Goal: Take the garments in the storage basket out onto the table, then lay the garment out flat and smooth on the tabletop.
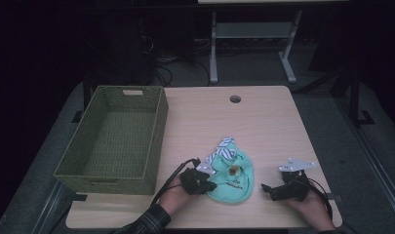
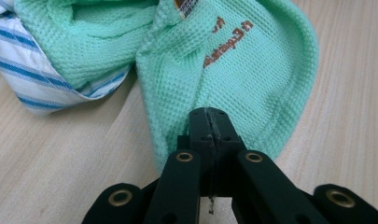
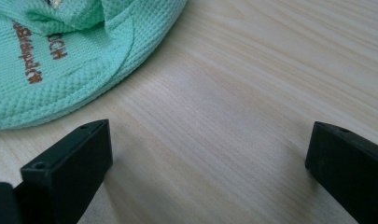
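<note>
Gripping: left gripper (image 2: 209, 122), jaws pinched on the mint cloth's (image 2: 233, 79) near edge
Cloth: on the table (image 1: 273, 122), over a striped cloth (image 2: 23, 70), right of the basket (image 1: 112, 134)
Right gripper (image 3: 205, 154): jaws wide apart, holding nothing, beside the cloth

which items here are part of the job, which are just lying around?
In the job:
- mint-green waffle-weave cloth, its edge pinched by the shut left tool
- white blue-striped cloth tucked under the green one
- olive woven basket, probably the drop spot
- right tool, open over bare wood beside the green cloth

Lying about:
- light wooden table
- grey metal stand behind the table
</note>
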{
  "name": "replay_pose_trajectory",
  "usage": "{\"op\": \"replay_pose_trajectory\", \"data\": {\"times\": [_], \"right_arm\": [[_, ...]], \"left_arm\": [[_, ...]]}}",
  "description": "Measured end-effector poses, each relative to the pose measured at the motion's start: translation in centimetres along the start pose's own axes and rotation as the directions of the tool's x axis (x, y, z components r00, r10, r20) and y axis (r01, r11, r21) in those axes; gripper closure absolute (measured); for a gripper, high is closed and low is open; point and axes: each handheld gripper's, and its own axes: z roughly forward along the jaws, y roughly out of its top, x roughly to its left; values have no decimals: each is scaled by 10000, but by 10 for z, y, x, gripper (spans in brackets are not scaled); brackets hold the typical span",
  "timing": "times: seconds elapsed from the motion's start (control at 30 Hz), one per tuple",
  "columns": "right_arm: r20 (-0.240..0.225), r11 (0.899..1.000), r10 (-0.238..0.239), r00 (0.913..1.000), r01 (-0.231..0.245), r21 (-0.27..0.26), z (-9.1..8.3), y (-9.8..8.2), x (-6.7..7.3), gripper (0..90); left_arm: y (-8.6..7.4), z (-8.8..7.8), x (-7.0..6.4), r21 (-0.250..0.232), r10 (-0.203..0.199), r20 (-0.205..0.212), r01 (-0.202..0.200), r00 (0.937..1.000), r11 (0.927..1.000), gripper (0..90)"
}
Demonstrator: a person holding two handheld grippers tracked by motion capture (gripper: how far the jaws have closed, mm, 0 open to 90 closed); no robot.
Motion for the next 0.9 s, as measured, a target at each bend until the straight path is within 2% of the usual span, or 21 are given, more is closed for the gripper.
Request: {"op": "replay_pose_trajectory", "data": {"times": [0.07,0.13,0.17,0.23,0.3,0.33,0.4,0.47,0.5,0.53,0.57,0.6,0.77,0.83,0.9], "right_arm": [[-61,10000,17,10000,-17,40,0,1,0,2],[-78,9994,-79,9999,82,336,0,4,-1,2],[73,9987,-275,9996,271,425,0,7,-1,2],[35,9979,-357,9994,355,548,-1,9,-1,2],[33,9989,-345,9994,344,315,-3,14,-2,17],[-72,9996,-280,9996,280,33,-7,19,-4,64],[-87,9998,-203,9998,203,-76,-9,22,-4,78],[-293,9994,-197,9994,189,-301,-12,30,-8,197],[-293,9994,-197,9994,189,-301,-12,30,-8,197],[-410,9995,-86,9991,73,-314,-12,33,-8,238],[-597,9994,-167,9981,149,-315,-11,38,-9,293],[-597,9994,-167,9981,149,-315,-11,38,-9,293],[-959,9979,-462,9943,415,-505,-9,53,-10,404],[-1282,9966,-653,9896,583,-574,-8,62,-10,482],[-1399,9953,-823,9867,743,-615,-7,67,-9,510]], "left_arm": [[0,0,0,-41,-64,13,64,10000,10000,892],[0,1,0,-110,-232,85,233,9997,9997,892],[-1,1,1,-152,-328,173,331,9993,9993,893],[-1,1,2,-153,-291,195,294,9994,9995,893],[-1,1,2,-167,-322,226,326,9992,9993,894],[-1,1,2,-165,-304,217,307,9993,9994,894],[-1,1,2,-173,-291,217,295,9993,9994,894],[-1,0,3,-169,-382,245,386,9990,9991,894],[-1,0,3,-169,-382,245,386,9990,9991,894],[-1,0,3,-151,-412,226,415,9989,9990,894],[-1,0,3,-146,-426,212,429,9989,9990,894],[-1,0,2,-143,-425,183,427,9989,9990,894],[0,0,2,-27,-363,143,363,9992,9993,893],[1,0,2,21,-393,122,393,9992,9992,894],[2,0,0,143,-276,16,275,9996,9995,894]]}}
